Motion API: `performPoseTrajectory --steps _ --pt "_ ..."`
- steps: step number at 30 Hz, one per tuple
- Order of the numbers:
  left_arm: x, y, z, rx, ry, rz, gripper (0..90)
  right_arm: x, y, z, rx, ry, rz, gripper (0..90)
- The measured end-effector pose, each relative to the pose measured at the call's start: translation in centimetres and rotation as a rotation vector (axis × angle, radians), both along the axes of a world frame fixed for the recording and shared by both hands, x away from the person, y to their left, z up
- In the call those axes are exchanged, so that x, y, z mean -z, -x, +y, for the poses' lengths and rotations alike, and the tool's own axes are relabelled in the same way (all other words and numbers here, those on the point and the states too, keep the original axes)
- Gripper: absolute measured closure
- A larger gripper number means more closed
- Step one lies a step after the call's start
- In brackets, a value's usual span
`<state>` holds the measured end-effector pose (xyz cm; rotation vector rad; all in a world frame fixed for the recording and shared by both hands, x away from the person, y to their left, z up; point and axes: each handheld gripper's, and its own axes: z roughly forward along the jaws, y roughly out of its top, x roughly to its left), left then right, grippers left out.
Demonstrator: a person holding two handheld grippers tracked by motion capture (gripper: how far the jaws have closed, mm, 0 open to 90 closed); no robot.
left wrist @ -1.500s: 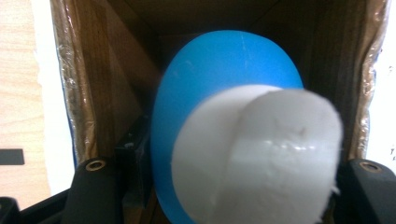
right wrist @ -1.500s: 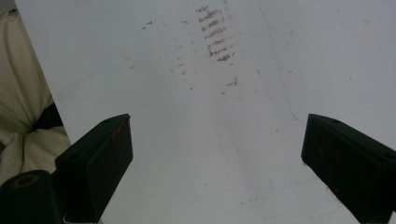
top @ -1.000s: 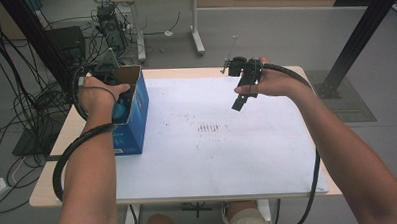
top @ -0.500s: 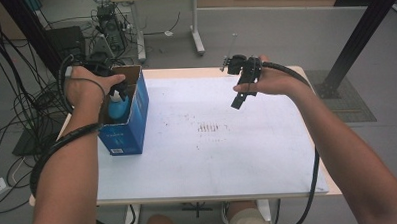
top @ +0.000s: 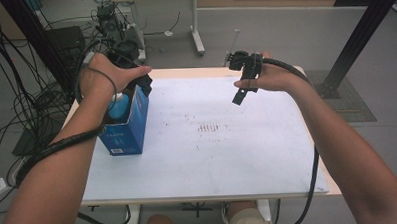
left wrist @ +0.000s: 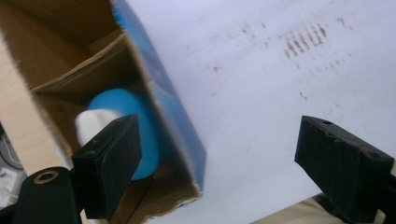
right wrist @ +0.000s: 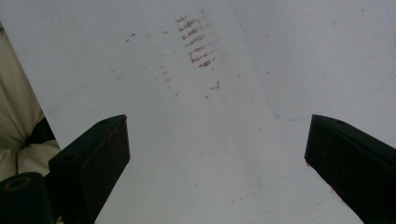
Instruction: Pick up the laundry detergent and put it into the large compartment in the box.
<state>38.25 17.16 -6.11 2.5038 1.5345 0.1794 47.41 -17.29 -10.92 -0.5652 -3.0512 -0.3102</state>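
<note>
The blue bottle (top: 119,106) with its white cap stands inside the open blue box (top: 132,129) at the left end of the bench (top: 228,156). The left tool (top: 138,84) hangs just above the box's far rim, its jaws having just been opening and now wide apart with nothing between them; in the left gripper view the bottle (left wrist: 135,126) lies below and behind the left jaw, apart from it. The right tool (top: 242,93) hovers well apart over the bench's far side, its jaws wide and holding nothing.
</note>
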Motion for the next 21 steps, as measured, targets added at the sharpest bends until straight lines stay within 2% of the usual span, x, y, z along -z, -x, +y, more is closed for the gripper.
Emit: performPoseTrajectory --steps 3,8,14,21 --pt "0.1 0.3 -1.1 0.054 -0.004 -0.001 15.1 -0.1 0.1 -0.2 0.012 -0.001 -0.007 6.5" --pt "0.2 0.5 -3.2 0.165 -0.034 0.028 15.2 -0.2 0.1 -0.5 0.028 0.003 -0.020 6.5" --pt "0.1 1.3 -5.3 0.249 -0.041 0.029 15.1 -0.2 -0.1 -0.7 0.055 0.008 -0.023 6.3" --pt "0.5 1.2 -6.1 0.279 -0.032 0.039 14.9 -0.3 -0.1 -0.6 0.071 0.016 -0.026 6.8"
